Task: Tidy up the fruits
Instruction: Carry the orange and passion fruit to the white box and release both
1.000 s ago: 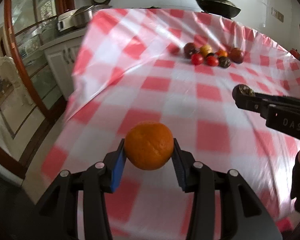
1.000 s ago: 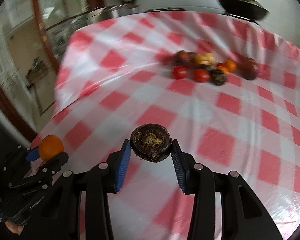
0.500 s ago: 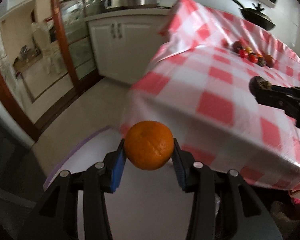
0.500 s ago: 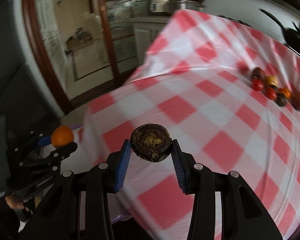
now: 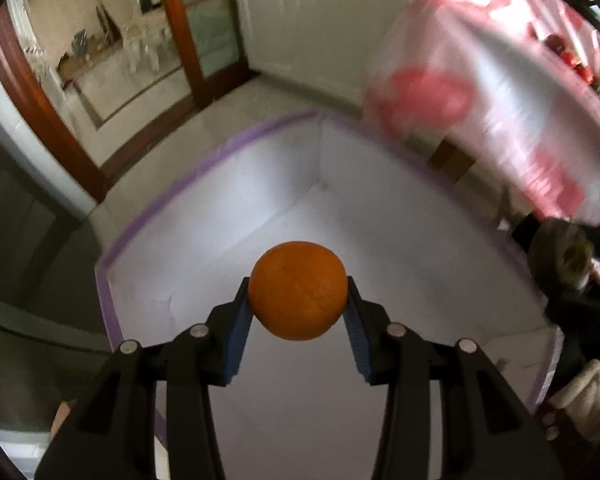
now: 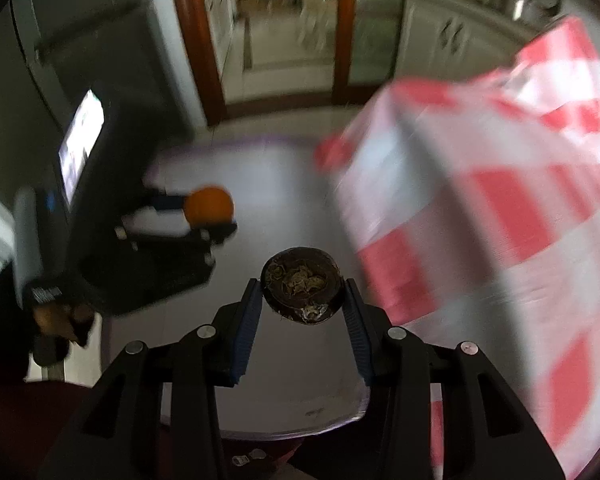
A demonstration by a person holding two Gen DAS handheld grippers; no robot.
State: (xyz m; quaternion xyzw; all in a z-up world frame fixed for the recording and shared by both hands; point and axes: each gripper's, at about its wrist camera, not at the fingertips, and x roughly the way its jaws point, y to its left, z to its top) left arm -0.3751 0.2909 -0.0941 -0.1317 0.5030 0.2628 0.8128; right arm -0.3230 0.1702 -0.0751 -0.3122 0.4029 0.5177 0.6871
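Note:
My left gripper (image 5: pixel 298 312) is shut on an orange (image 5: pixel 298 290) and holds it above a white box with a purple rim (image 5: pixel 220 152) that stands on the floor beside the table. My right gripper (image 6: pixel 302 304) is shut on a dark brown fruit (image 6: pixel 302 294) with a rough, dried top, also above the box (image 6: pixel 284 184). The right gripper's fruit shows at the right of the left wrist view (image 5: pixel 560 254). The left gripper and its orange show in the right wrist view (image 6: pixel 210 206). Several small fruits (image 5: pixel 576 66) lie far off on the table.
The table with a red and white checked cloth (image 5: pixel 480 92) hangs over the box's right side and fills the right of the right wrist view (image 6: pixel 500 216). White cabinets (image 5: pixel 300 8) and a wood-framed glass door (image 5: pixel 172 32) stand behind. Tiled floor surrounds the box.
Both grippers have swung left and down from over the table to over the white box, each still holding its fruit.

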